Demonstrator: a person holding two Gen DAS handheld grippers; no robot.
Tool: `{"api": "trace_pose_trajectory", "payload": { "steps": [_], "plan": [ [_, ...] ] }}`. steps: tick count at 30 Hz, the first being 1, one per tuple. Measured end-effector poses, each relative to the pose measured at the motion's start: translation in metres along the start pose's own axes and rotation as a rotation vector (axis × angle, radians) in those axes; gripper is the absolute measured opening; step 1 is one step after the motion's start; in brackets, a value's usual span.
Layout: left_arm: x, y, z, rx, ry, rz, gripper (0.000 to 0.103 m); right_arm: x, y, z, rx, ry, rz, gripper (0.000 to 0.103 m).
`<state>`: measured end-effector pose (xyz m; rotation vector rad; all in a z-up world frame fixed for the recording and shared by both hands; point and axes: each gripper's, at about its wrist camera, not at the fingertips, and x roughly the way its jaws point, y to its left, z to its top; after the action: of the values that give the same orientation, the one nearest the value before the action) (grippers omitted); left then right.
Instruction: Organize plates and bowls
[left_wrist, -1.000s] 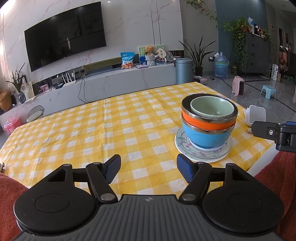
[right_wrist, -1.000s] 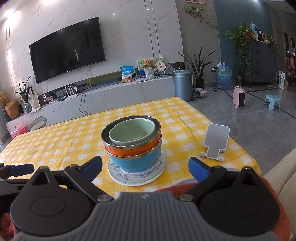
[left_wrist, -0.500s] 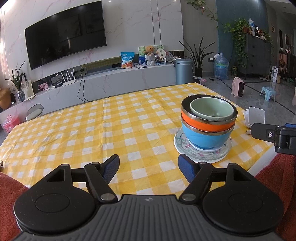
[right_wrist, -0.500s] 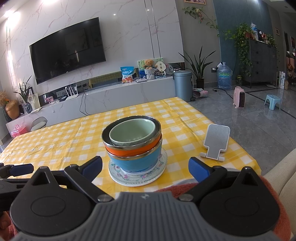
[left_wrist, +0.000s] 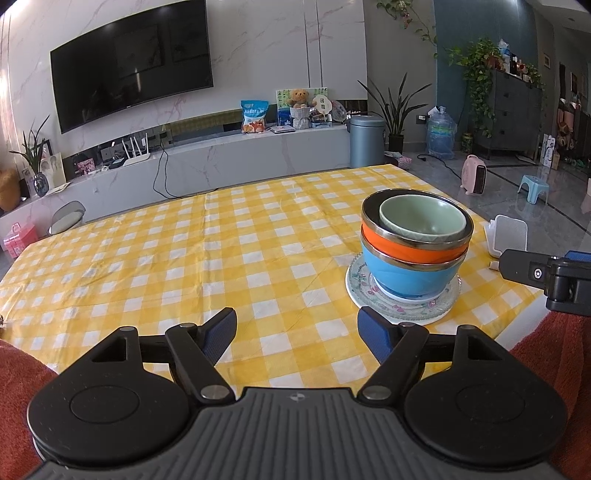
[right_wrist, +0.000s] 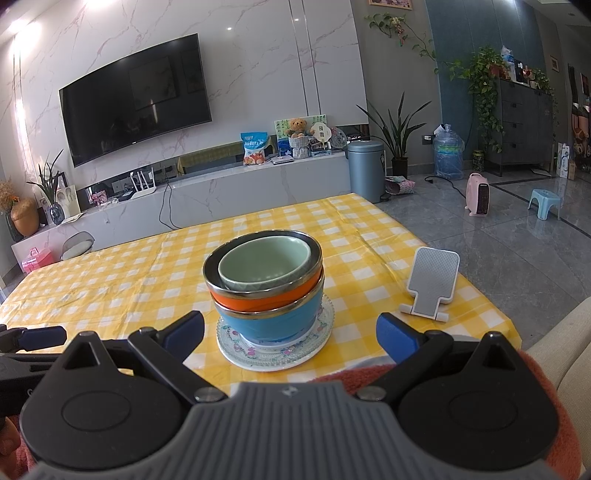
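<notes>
A green bowl sits nested in an orange bowl, which sits in a blue bowl, all on a patterned plate at the right of the yellow checked table. The same stack shows in the right wrist view: green bowl, orange bowl, blue bowl, plate. My left gripper is open and empty, near the front edge, left of the stack. My right gripper is open and empty, just in front of the stack.
A white phone stand stands on the table to the right of the stack, near the right edge. Beyond the table are a TV wall, a low cabinet and a grey bin. A red cloth lies below both grippers.
Almost nothing has changed; the left wrist view has shifted very slightly. Both grippers stay open and the stack has not moved.
</notes>
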<state>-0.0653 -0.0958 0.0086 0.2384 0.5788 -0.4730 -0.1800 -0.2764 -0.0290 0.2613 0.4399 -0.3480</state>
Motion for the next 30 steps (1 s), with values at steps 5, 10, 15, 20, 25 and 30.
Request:
{"api": "trace_pose_trajectory", "payload": {
  "steps": [5, 10, 15, 20, 25, 30],
  "plan": [
    [-0.0006, -0.0016, -0.0004, 0.006, 0.000, 0.002, 0.088, 0.0003, 0.0001, 0.0000, -0.001, 0.001, -0.001, 0.098],
    [-0.0005, -0.0015, -0.0002, 0.005, 0.000, 0.003, 0.088, 0.0002, -0.0001, -0.0006, 0.000, 0.000, 0.000, 0.098],
    [-0.0008, -0.0017, -0.0003, 0.007, -0.002, 0.007, 0.088, 0.0003, -0.0002, -0.0007, 0.000, -0.001, 0.000, 0.098],
    [-0.0011, -0.0019, -0.0004, 0.007, -0.001, 0.007, 0.088, 0.0005, -0.0003, -0.0010, 0.000, -0.001, 0.000, 0.098],
    [-0.0011, -0.0018, -0.0004, 0.007, -0.002, 0.008, 0.088, 0.0007, -0.0004, -0.0012, 0.000, -0.001, 0.000, 0.098],
    [-0.0010, -0.0021, -0.0005, 0.009, -0.002, 0.006, 0.088, 0.0007, -0.0005, -0.0012, 0.000, -0.001, 0.000, 0.098]
  ]
}}
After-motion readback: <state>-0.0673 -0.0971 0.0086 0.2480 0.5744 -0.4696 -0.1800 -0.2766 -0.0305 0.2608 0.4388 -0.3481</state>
